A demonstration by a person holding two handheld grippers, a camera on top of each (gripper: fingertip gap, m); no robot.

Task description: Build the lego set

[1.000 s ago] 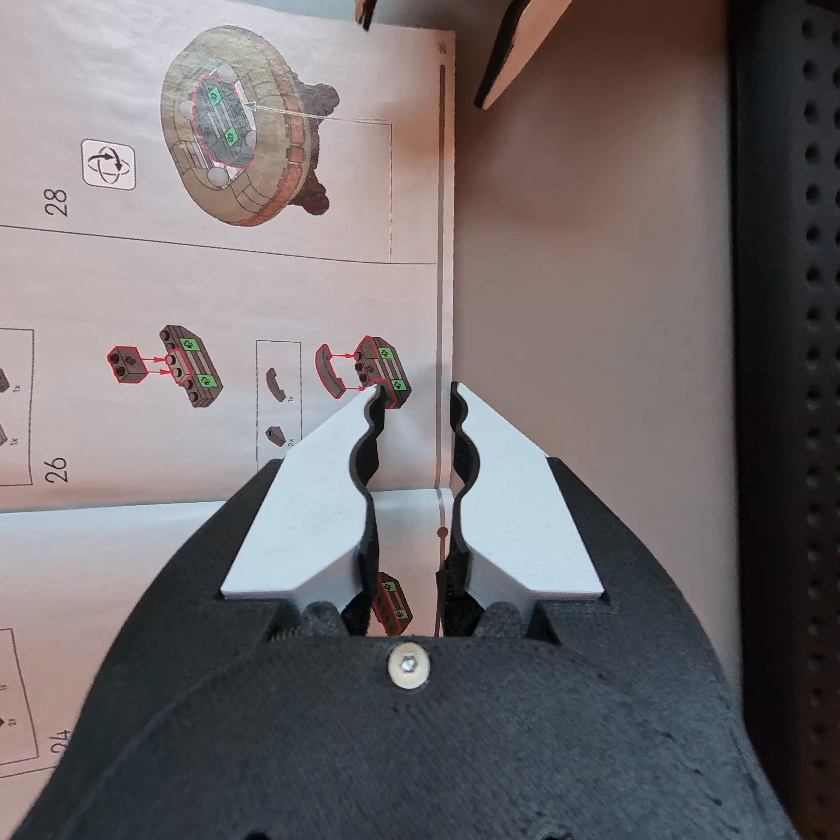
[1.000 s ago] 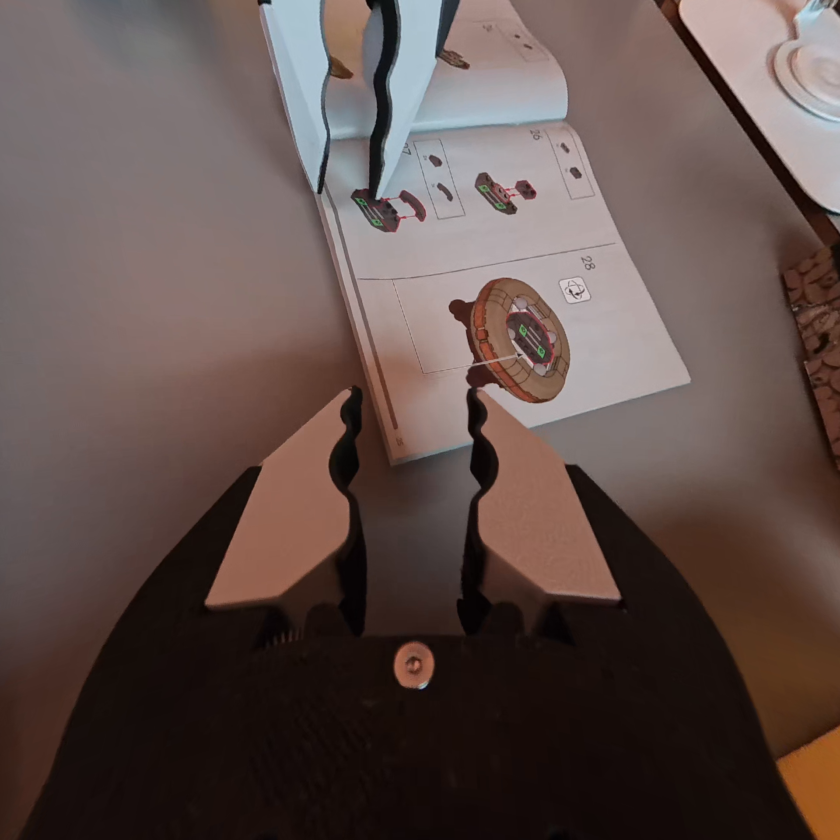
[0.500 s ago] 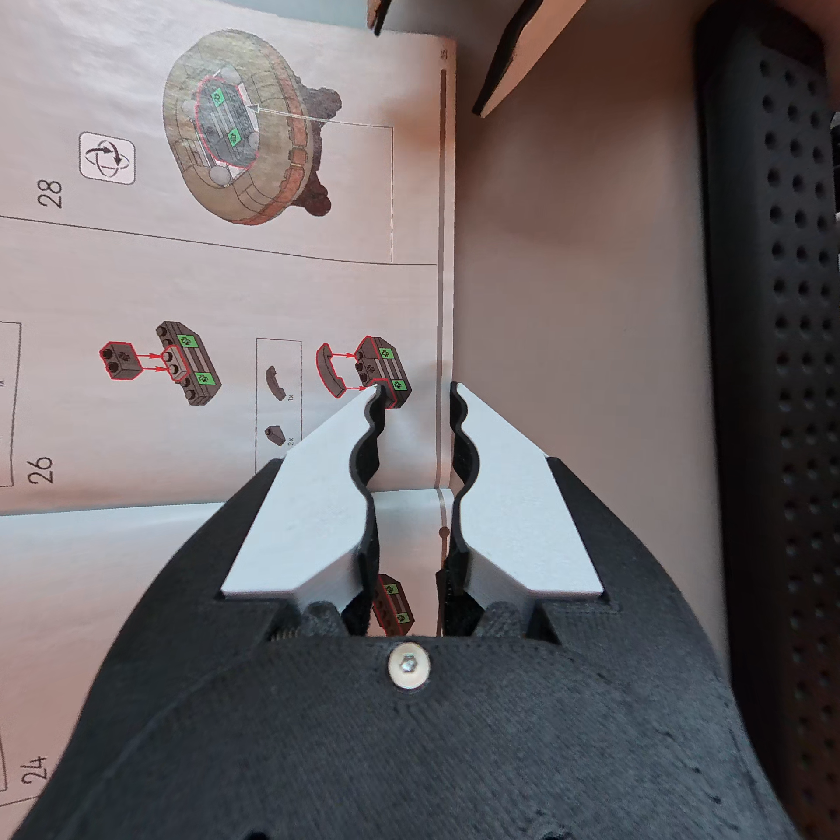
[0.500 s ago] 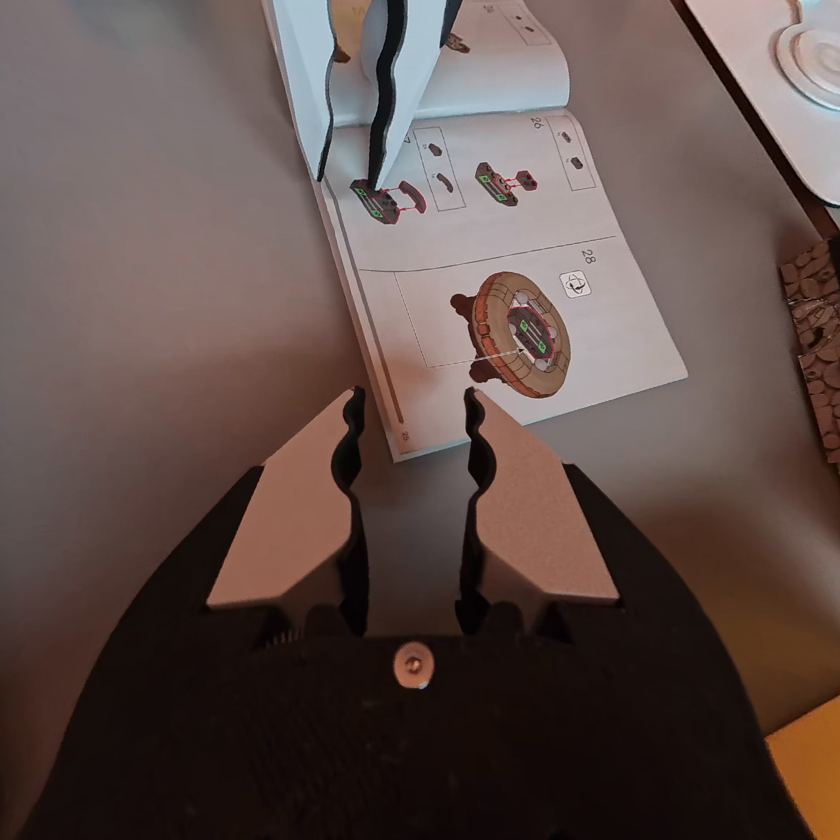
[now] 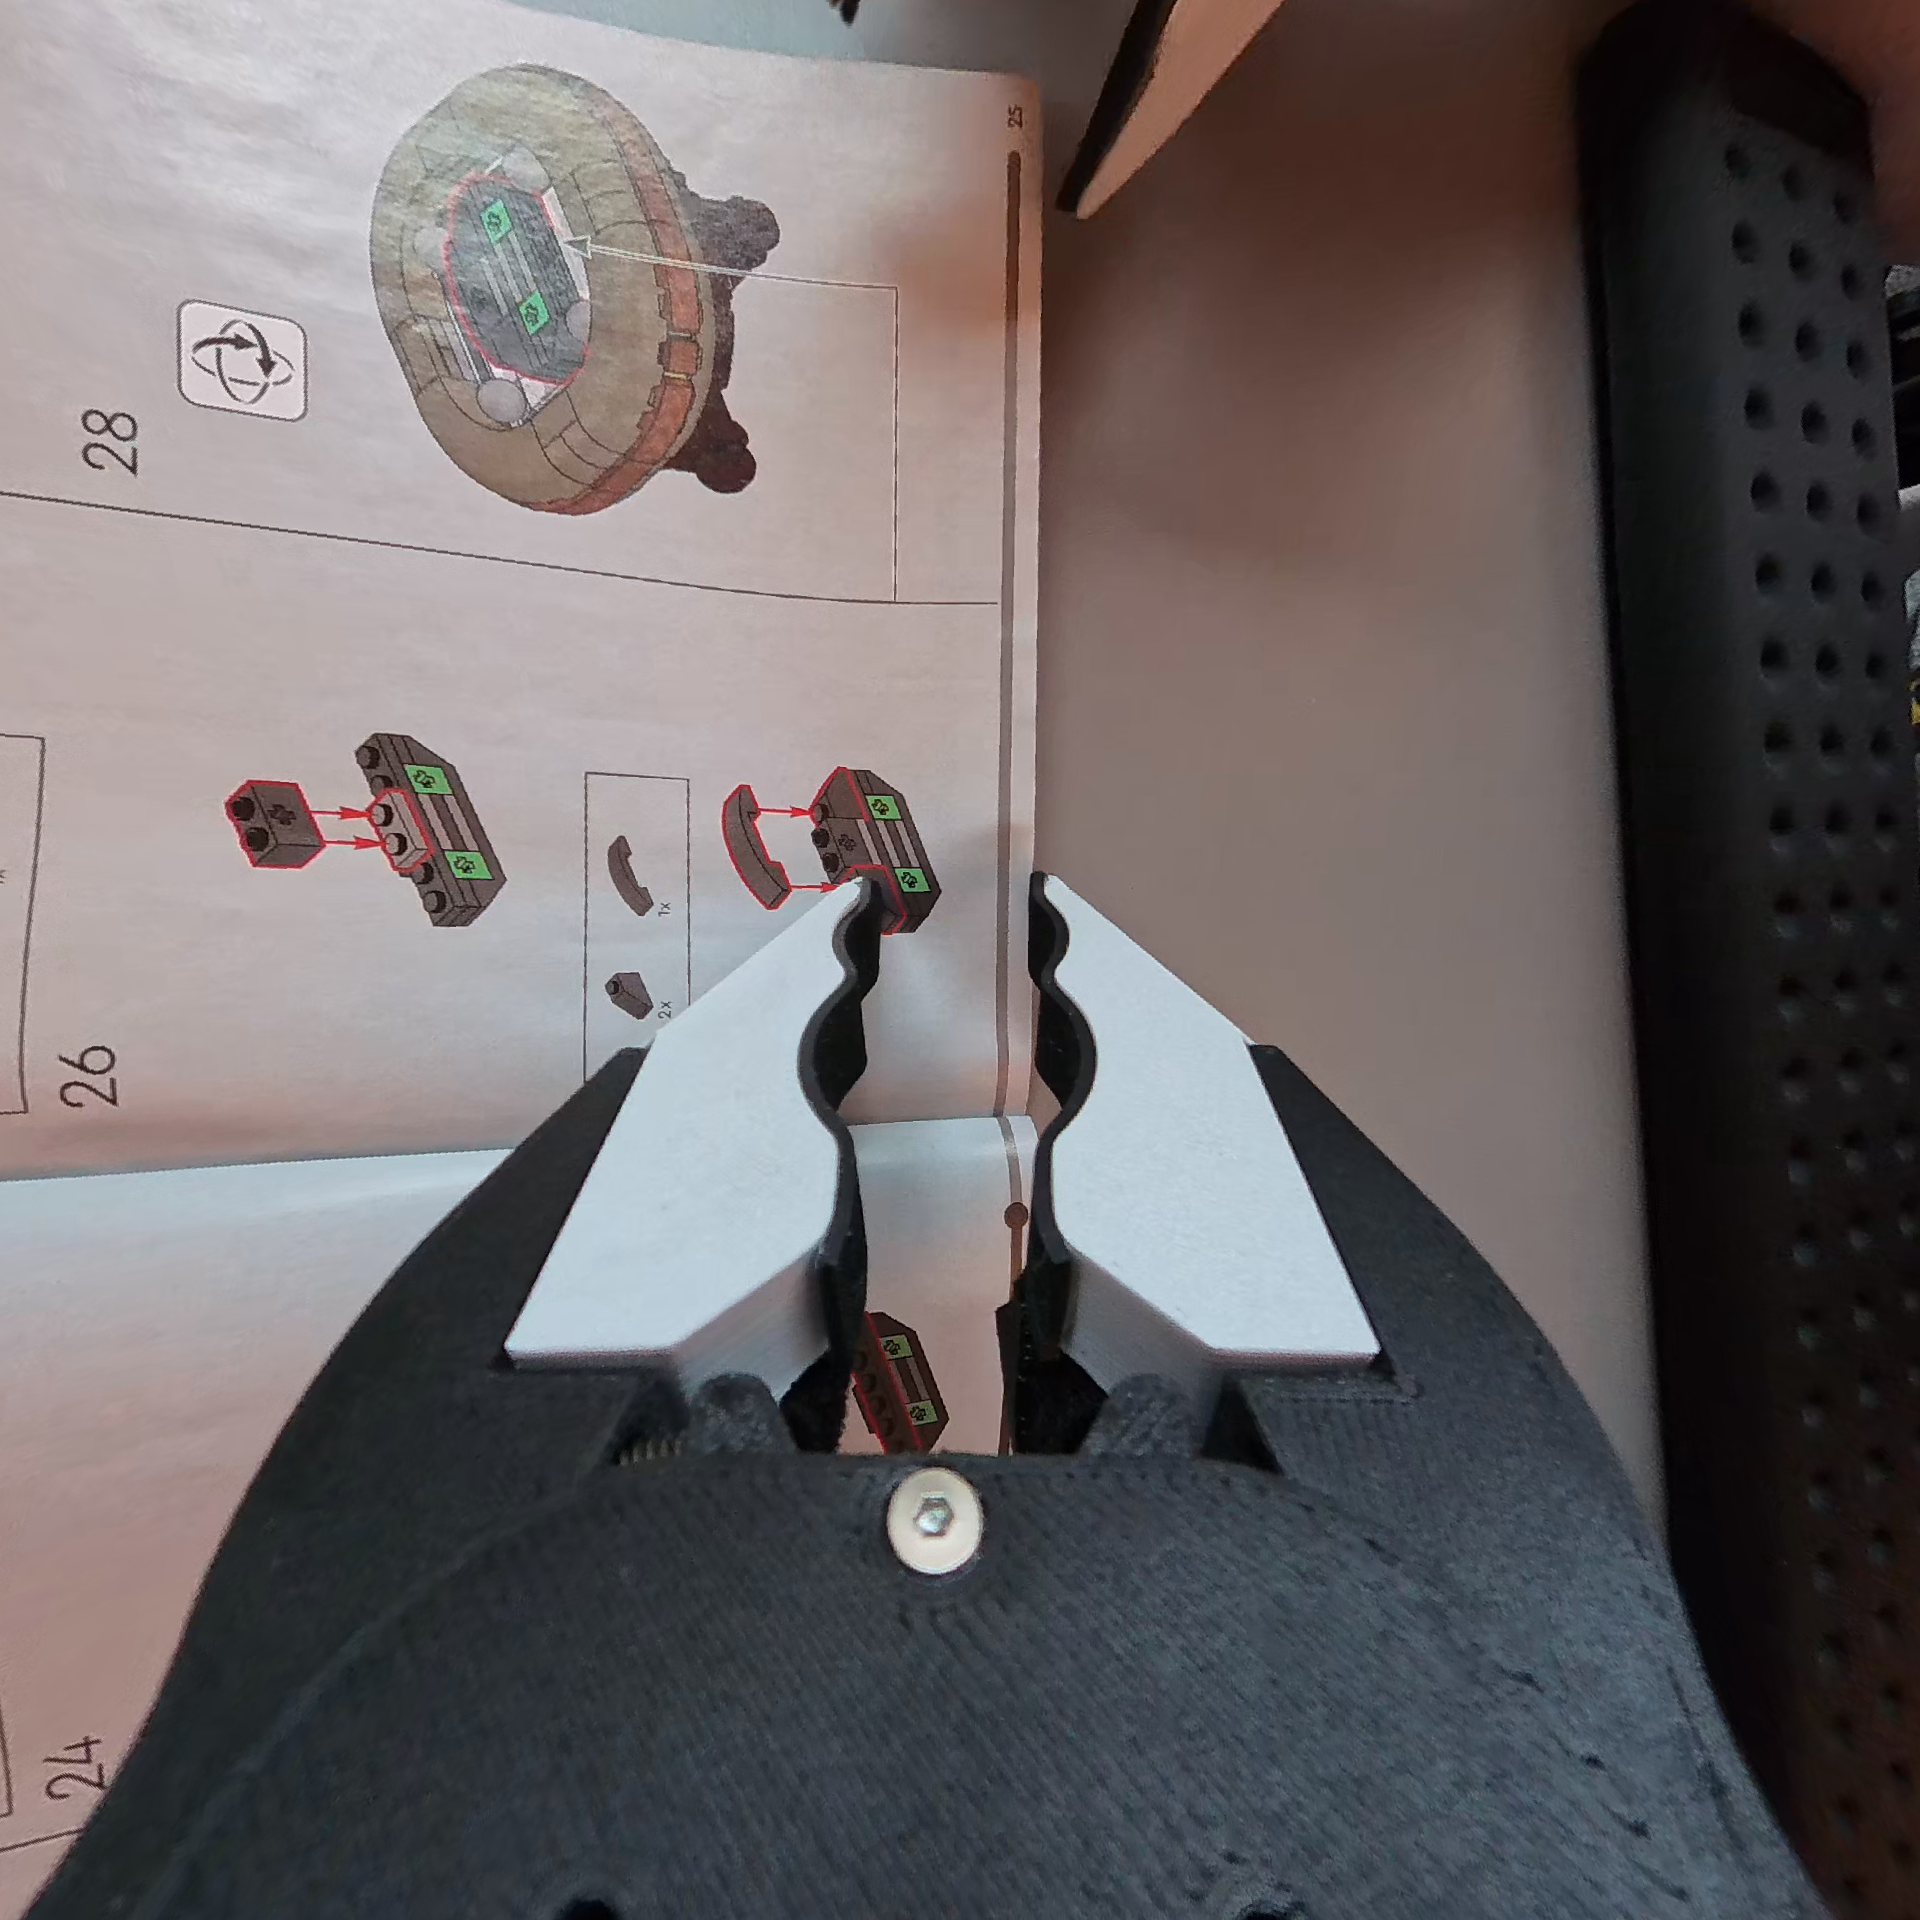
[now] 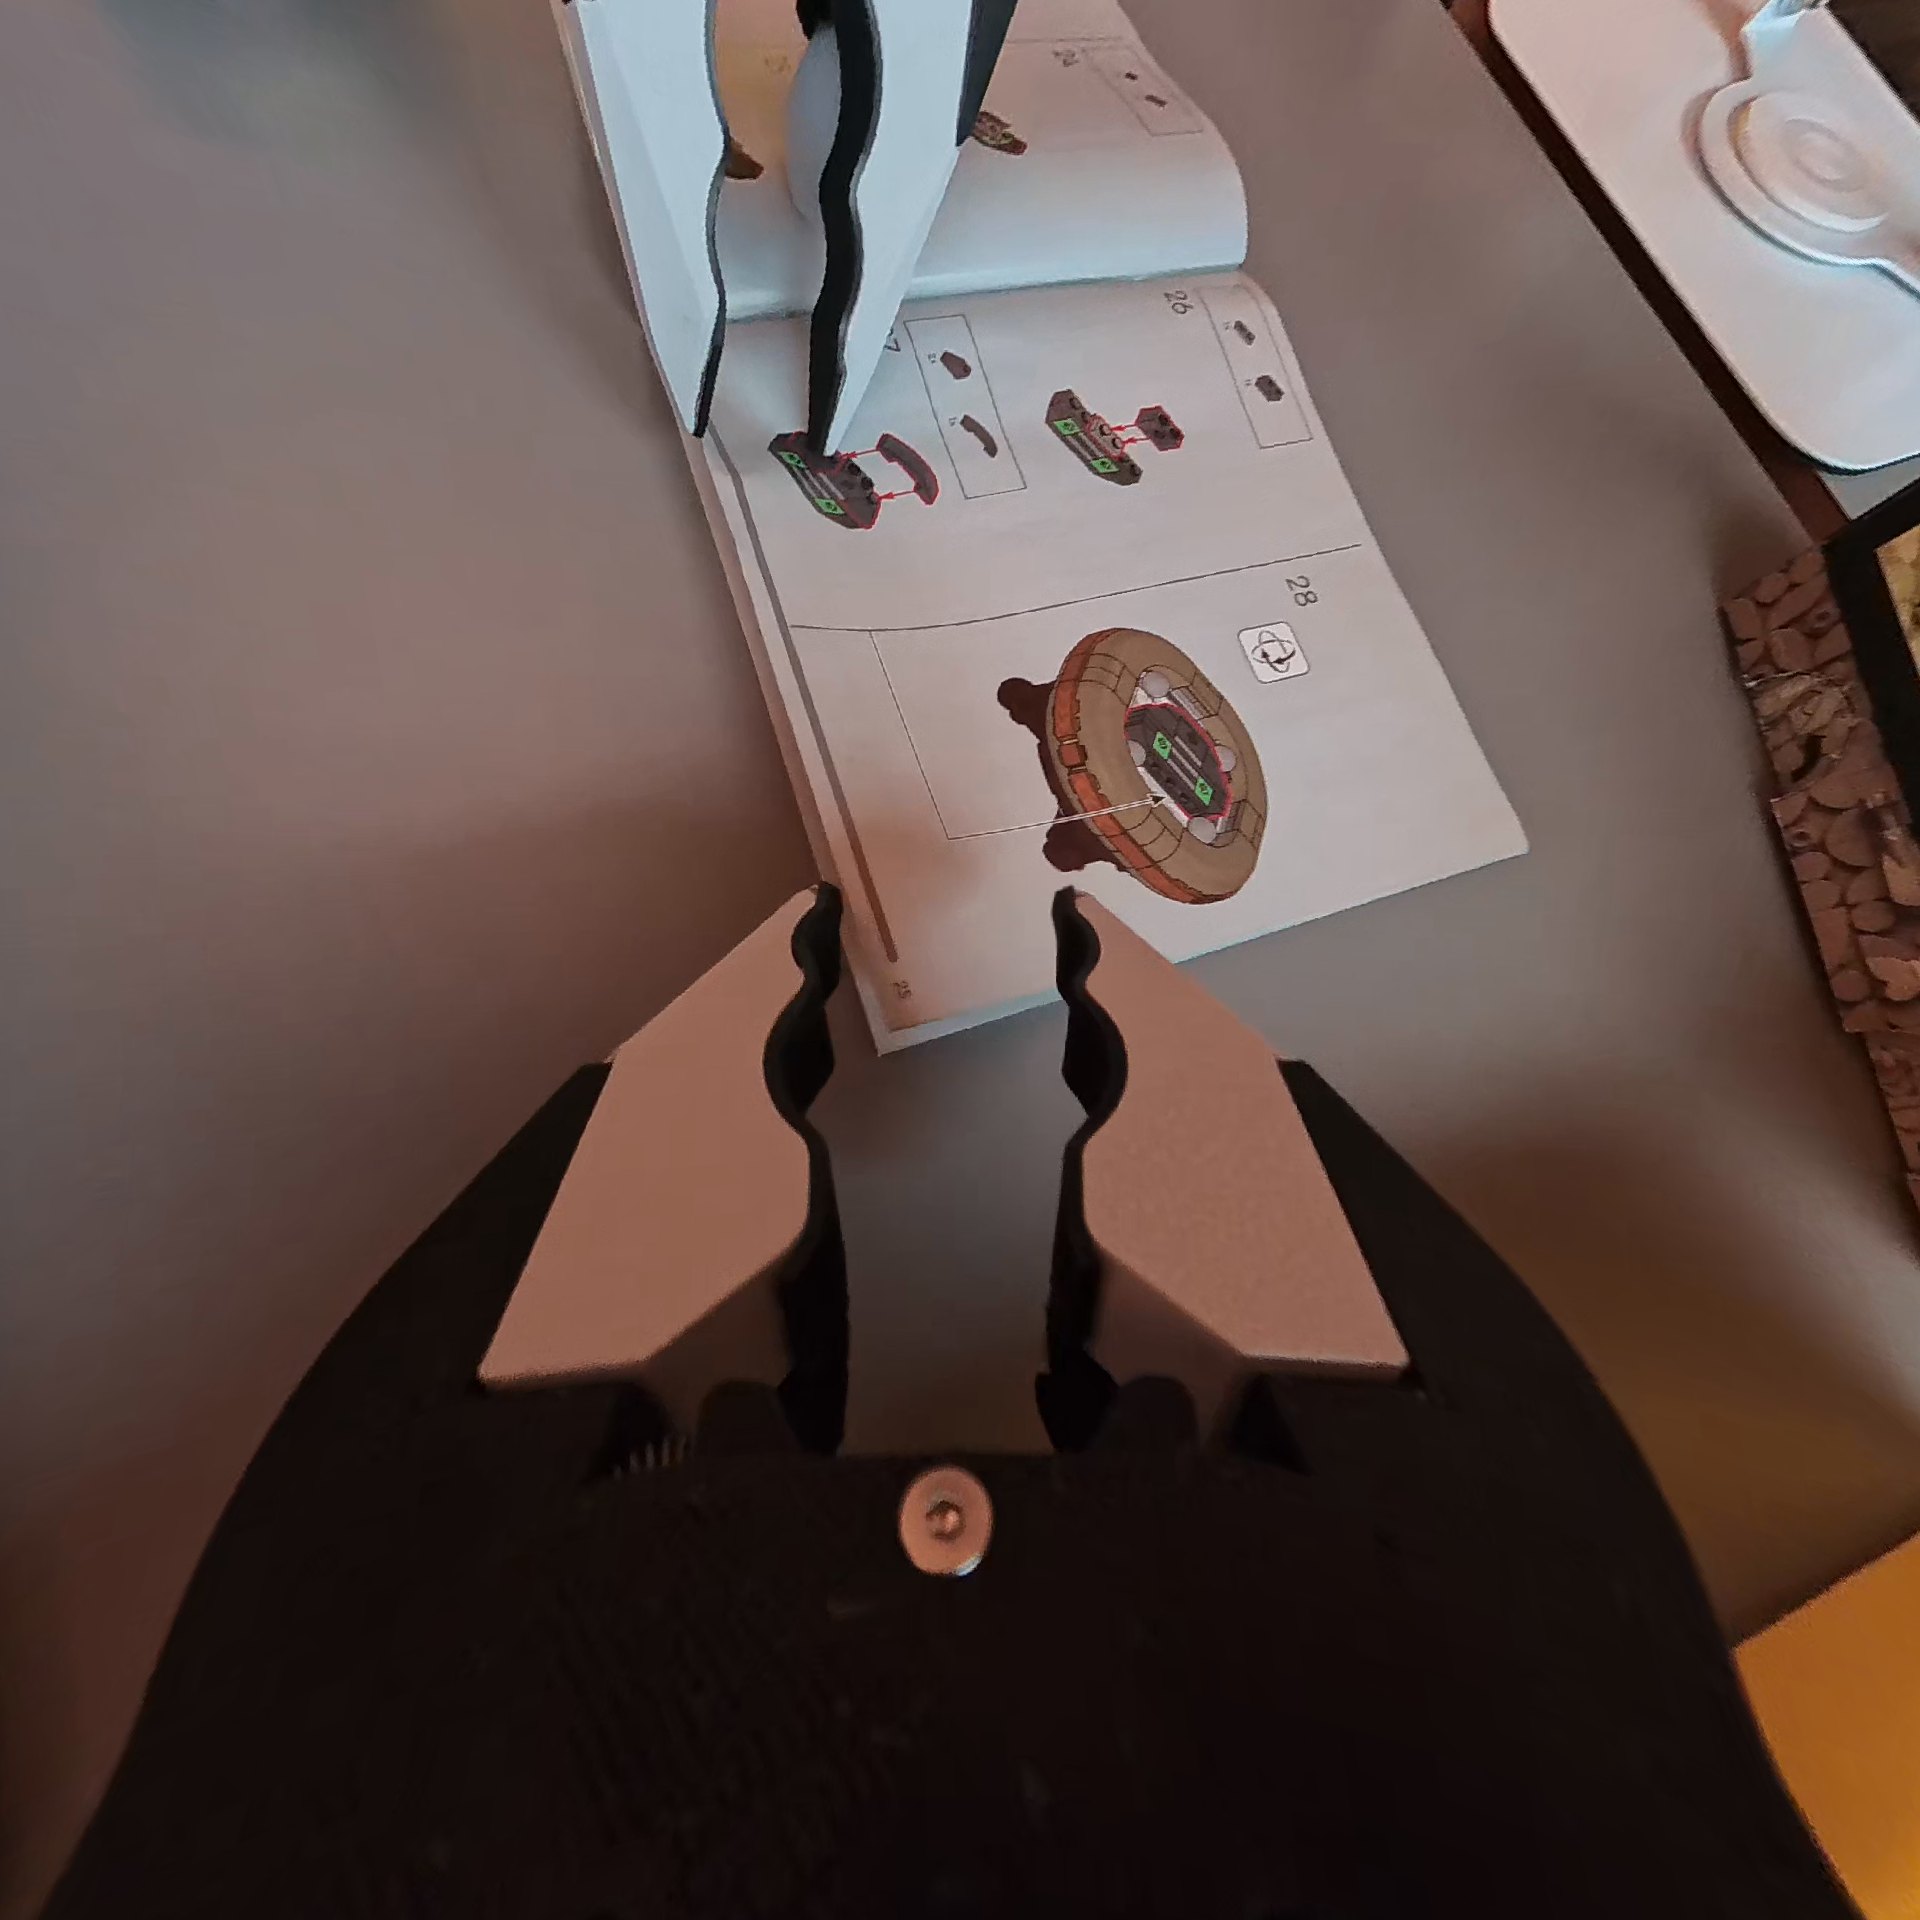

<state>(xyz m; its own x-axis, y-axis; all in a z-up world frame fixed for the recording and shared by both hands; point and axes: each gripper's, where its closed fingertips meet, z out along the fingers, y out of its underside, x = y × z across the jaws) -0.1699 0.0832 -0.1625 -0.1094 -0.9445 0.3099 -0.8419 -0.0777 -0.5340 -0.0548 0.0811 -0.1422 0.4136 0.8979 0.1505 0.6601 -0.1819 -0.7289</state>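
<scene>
The open instruction booklet [image 6: 1132,644] lies on the grey table, showing printed build steps and a round brown model; it also fills the left of the left wrist view [image 5: 520,623]. My left gripper [image 5: 948,883] is open and empty, with its tips at the booklet's right edge; in the right wrist view it [image 6: 764,436] comes down from the top onto the page. My right gripper [image 6: 945,896] is open and empty, low over the table at the booklet's near corner. Its fingers [image 5: 1143,114] show at the top of the left wrist view. No loose brick is in either gripper.
A white moulded tray [image 6: 1766,208] sits at the back right. A brown studded lego plate [image 6: 1829,790] lies at the right edge beside a black-framed thing [image 6: 1881,582]. A yellow surface [image 6: 1849,1714] is at the lower right. A black perforated body [image 5: 1766,727] stands right of the booklet. About 12 cm separates my left fingertips from my right. The black perforated body [image 5: 1766,727] is about 20 cm from both grippers' fingertips.
My right gripper has moved slightly forward towards the booklet's near corner. The black perforated body has come further into the left wrist view. Both grippers stay open.
</scene>
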